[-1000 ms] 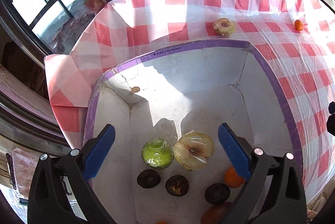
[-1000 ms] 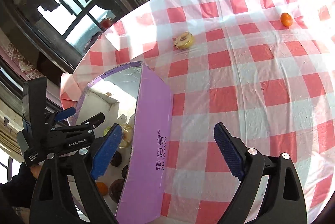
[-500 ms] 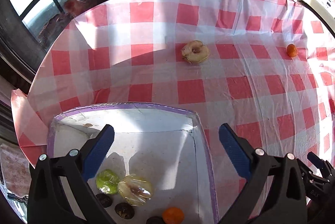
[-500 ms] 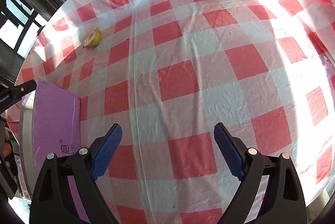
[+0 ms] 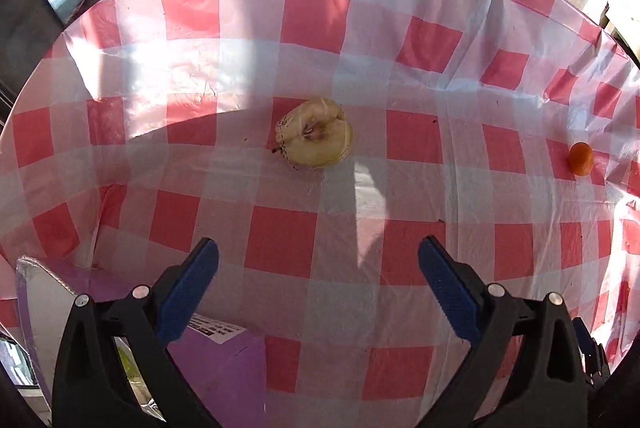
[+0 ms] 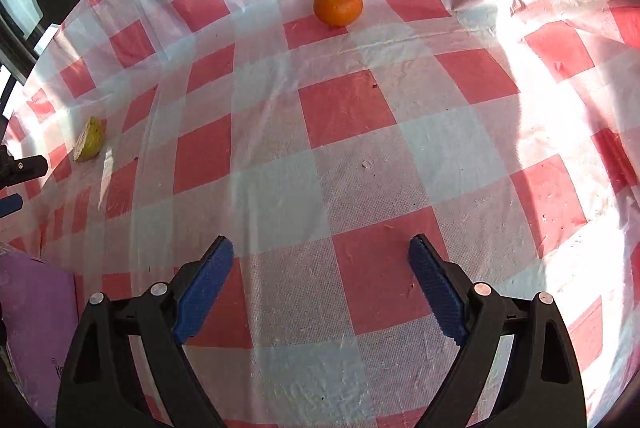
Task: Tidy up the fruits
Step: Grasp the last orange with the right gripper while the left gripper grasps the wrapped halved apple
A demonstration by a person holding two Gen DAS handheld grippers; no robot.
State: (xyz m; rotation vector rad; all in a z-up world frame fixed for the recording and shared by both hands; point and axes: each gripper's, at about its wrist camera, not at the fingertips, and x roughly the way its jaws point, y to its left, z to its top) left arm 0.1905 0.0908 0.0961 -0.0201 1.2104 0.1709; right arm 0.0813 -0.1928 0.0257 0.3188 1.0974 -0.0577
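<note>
Left gripper (image 5: 318, 258), left wrist view: blue-padded jaws spread wide, nothing between them, above the red-and-white checked tablecloth (image 5: 280, 240). Halved apple (image 5: 315, 134), wrapped in clear film, cut face up, lies on the cloth in the middle distance ahead of the jaws, well apart from them. Small orange (image 5: 581, 158) sits far right on the cloth. Purple box (image 5: 224, 364) at near left, one corner showing beside the left finger, a white label on its rim. Right gripper (image 6: 320, 260), right wrist view: jaws likewise spread and empty over the cloth. Orange (image 6: 338, 5) stands far ahead, slightly right of centre. Apple half (image 6: 89, 145) lies at far left, seen edge-on. Purple box wall (image 6: 36, 324) at near left edge.
</note>
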